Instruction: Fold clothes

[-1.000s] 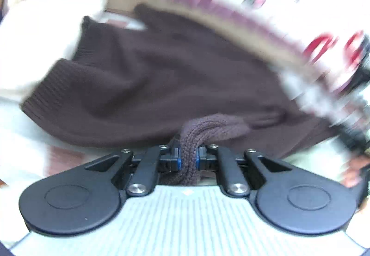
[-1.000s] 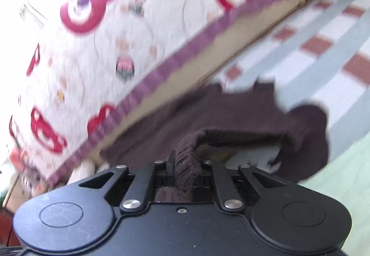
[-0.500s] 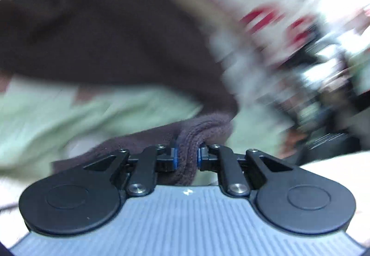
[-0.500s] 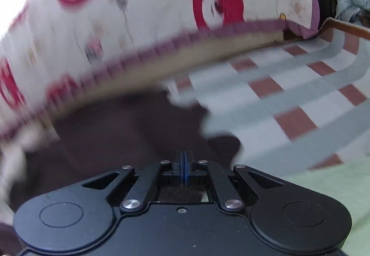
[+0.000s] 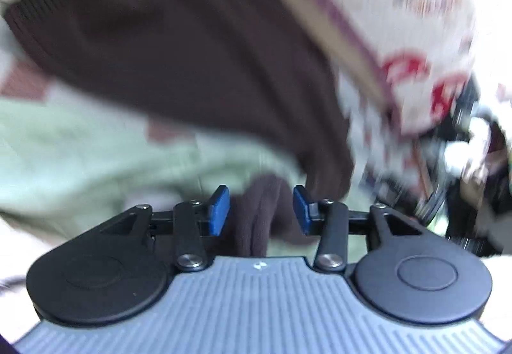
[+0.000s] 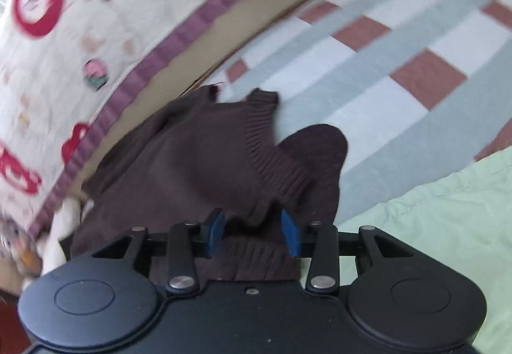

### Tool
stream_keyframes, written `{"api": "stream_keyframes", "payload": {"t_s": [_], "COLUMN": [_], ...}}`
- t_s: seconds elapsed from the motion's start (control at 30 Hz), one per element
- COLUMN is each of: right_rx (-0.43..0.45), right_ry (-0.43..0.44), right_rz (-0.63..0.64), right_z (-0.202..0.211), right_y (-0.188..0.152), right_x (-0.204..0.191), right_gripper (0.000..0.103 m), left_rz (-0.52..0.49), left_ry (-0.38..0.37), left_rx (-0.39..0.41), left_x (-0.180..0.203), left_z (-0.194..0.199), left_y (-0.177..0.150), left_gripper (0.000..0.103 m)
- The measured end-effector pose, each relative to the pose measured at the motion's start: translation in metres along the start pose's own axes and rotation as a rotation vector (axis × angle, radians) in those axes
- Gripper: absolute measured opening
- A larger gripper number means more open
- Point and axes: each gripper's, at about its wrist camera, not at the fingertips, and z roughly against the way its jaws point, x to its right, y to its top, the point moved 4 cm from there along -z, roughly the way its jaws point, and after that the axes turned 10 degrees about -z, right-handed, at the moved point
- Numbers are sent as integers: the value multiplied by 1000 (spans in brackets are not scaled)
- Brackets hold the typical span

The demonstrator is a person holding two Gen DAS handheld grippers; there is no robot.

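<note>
Now both my grippers have let go of the brown sweater.

My left gripper (image 5: 260, 205) has its blue pads wide apart, with a loose brown fold lying between them. My right gripper (image 6: 252, 231) is spread wide too, over the ribbed hem. Only the right view shows the brown sweater (image 6: 192, 159) sharp: it lies on the checked blanket (image 6: 368, 72), close to the quilt (image 6: 96, 18) with red bears and the purple edge, and runs long from my pads toward that quilt. The left view is blurry, but it shows a green cloth (image 5: 96, 155) under the sweater's near edge.
</note>
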Motion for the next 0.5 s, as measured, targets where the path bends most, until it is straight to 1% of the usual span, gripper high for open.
{"api": "stream_keyframes", "payload": {"t_s": [0.03,0.07,0.13,0.2,0.23,0.27,0.33,0.37,0.4,0.43,0.5], "right_rx": [-2,-4,-13,-38,-55,-63,-56,-52,-49,-33,32], "right_ry": [-12,-23,-52,-37,-16,6,56,81,104,111,66], "right_rz": [-9,-18,-16,-34,-52,-79,-151,-187,-226,-252,-203], "right_z": [-8,-15,-29,-40,-46,-50,-56,-58,-61,-64,-66], "right_y": [4,9,14,12,9,7,5,4,4,6,11], "right_x": [3,6,8,7,6,6,7,8,9,9,2], "right_gripper": [49,49,49,50,51,56,60,60,60,58,55], "left_rz": [20,40,83,112,93,86,119,129,133,144,176], "left_ry": [11,48,172,286,303,304,320,347,390,461,658], "left_rx": [48,82,118,160,186,204,226,239,255,256,220], "left_x": [-7,-18,-47,-75,-88,-98,-114,-118,-119,-122,-137], "left_z": [9,15,18,20,19,16,9,3,-7,-14,-25], "left_y": [7,13,23,35,42,49,62,70,79,85,90], "left_gripper": [56,57,58,57,56,56,56,56,58,58,58]}}
